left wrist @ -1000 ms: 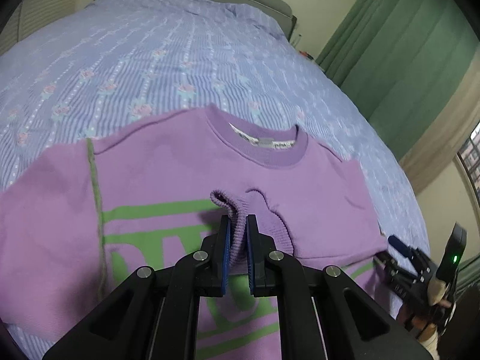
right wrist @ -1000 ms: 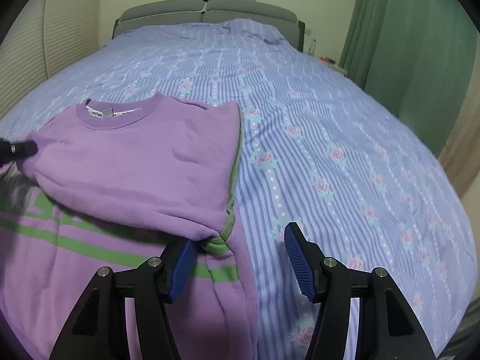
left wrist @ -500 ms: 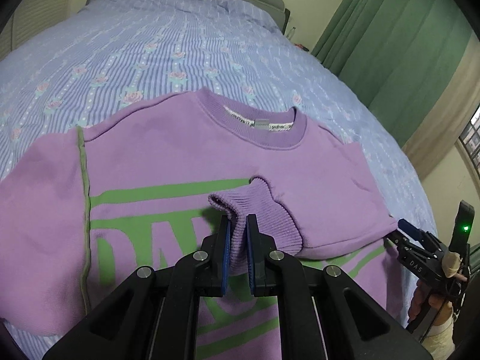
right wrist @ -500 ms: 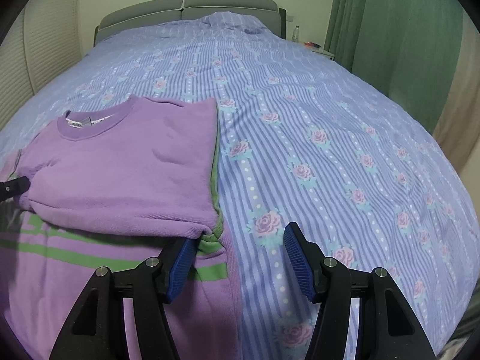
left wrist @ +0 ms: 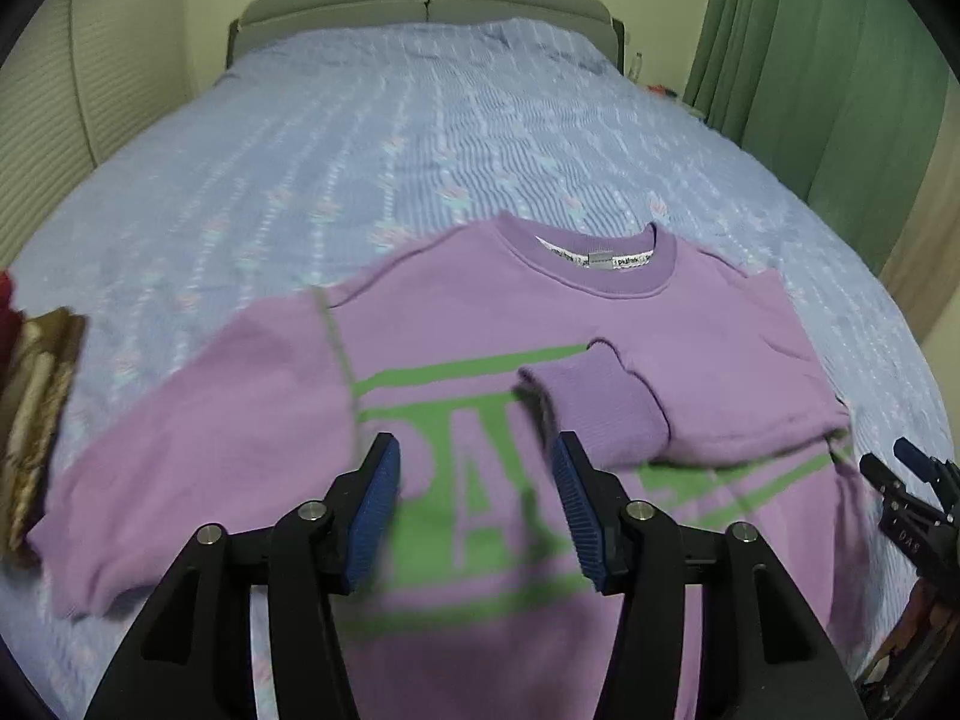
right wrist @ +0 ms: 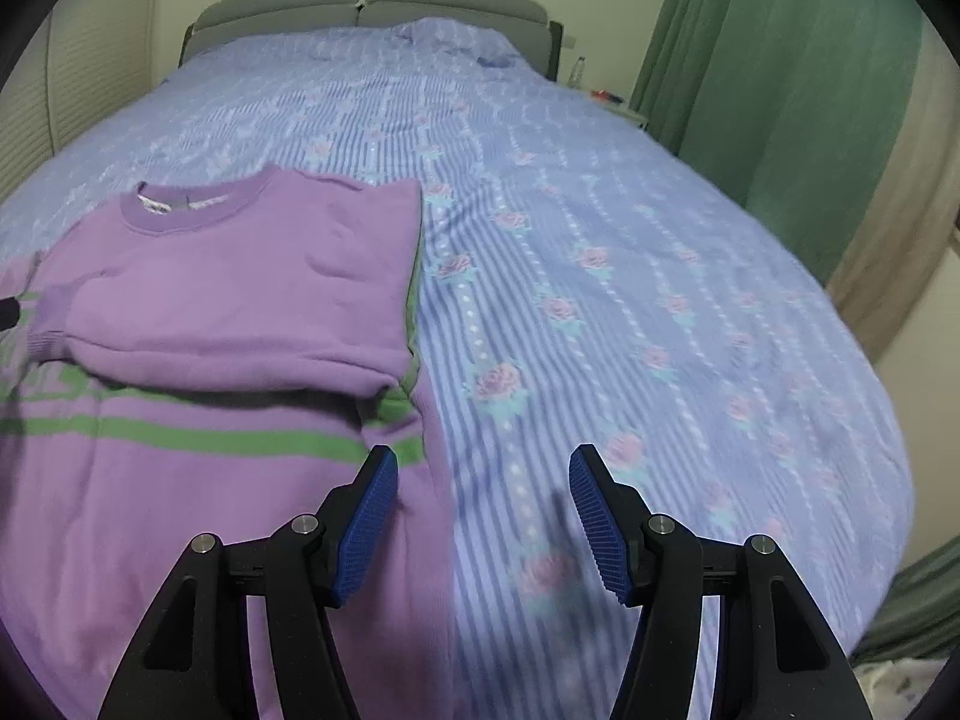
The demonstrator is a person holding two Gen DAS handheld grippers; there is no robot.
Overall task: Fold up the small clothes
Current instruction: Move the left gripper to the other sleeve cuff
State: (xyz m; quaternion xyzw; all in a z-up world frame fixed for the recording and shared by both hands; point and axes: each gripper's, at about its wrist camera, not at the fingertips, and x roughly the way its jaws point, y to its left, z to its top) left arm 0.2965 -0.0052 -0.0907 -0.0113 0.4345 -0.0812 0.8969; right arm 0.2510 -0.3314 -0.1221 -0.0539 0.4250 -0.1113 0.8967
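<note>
Blue floral bedspread (right wrist: 600, 276) carries purple sweatshirt (left wrist: 480, 312): one sleeve (left wrist: 690, 396) folded across, other flat, body unfolded. Left gripper (left wrist: 474, 498) opening, empty; right gripper (right wrist: 483, 519) agape, empty.

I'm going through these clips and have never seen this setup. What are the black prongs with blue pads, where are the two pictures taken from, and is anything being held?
No robot here: a person holds a two-finger gripper in each hand, each carrying a wide-angle camera looking along its fingers. One picture comes from the left gripper, the other from the right gripper. On the bed lies a purple sweatshirt with one sleeve folded across its chest. Neither gripper holds anything: the left one's jaws are opening with nothing between them, and the right one's stand open.
</note>
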